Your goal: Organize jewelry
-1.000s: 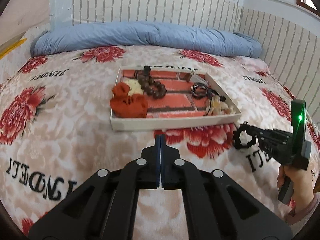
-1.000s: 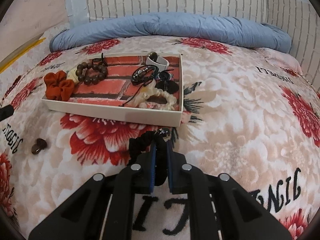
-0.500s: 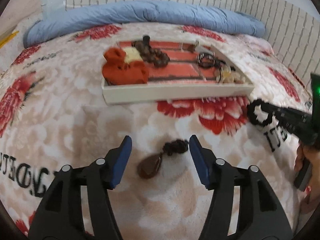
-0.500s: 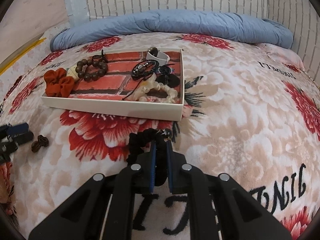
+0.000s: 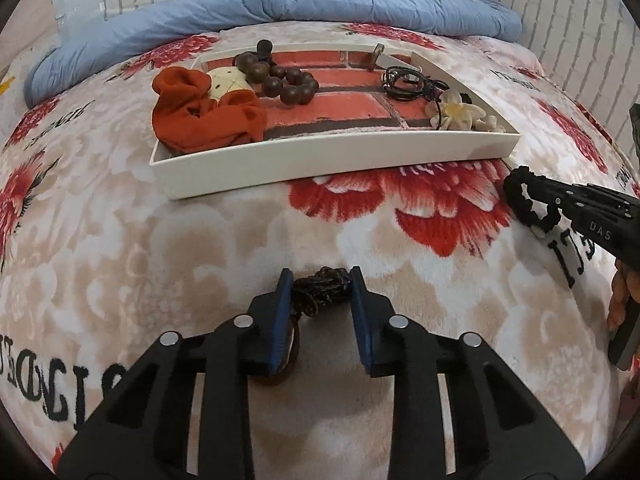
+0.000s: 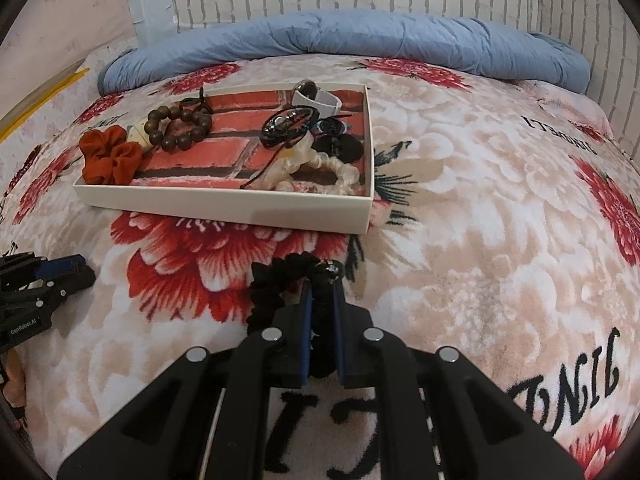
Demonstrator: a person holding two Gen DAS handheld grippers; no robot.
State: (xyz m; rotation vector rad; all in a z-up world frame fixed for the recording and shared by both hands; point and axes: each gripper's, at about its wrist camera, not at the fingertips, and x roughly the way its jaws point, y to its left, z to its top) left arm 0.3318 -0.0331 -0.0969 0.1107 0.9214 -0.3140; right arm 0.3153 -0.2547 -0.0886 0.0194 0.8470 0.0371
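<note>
A white tray [image 5: 332,160] with a brick-print floor lies on the flowered blanket. It holds an orange scrunchie [image 5: 200,114], a brown bead bracelet [image 5: 286,80], black cords and a white flower clip [image 5: 456,114]. My left gripper [image 5: 320,286] is open, its fingers straddling a brown pendant with a knotted cord [image 5: 320,290] on the blanket in front of the tray. My right gripper [image 6: 320,296] is shut on a black scrunchie [image 6: 280,284], held near the tray's [image 6: 224,208] front right corner. The right gripper also shows in the left wrist view [image 5: 532,204].
A blue rolled quilt [image 5: 280,8] lies along the back of the bed against the white brick wall. In the right wrist view, the left gripper [image 6: 60,276] is at the left edge. A white watch [image 6: 316,98] sits at the tray's back.
My left gripper opened, moved down and forward, and its fingers have narrowed around the brown pendant. The right gripper still holds the black scrunchie, almost unmoved.
</note>
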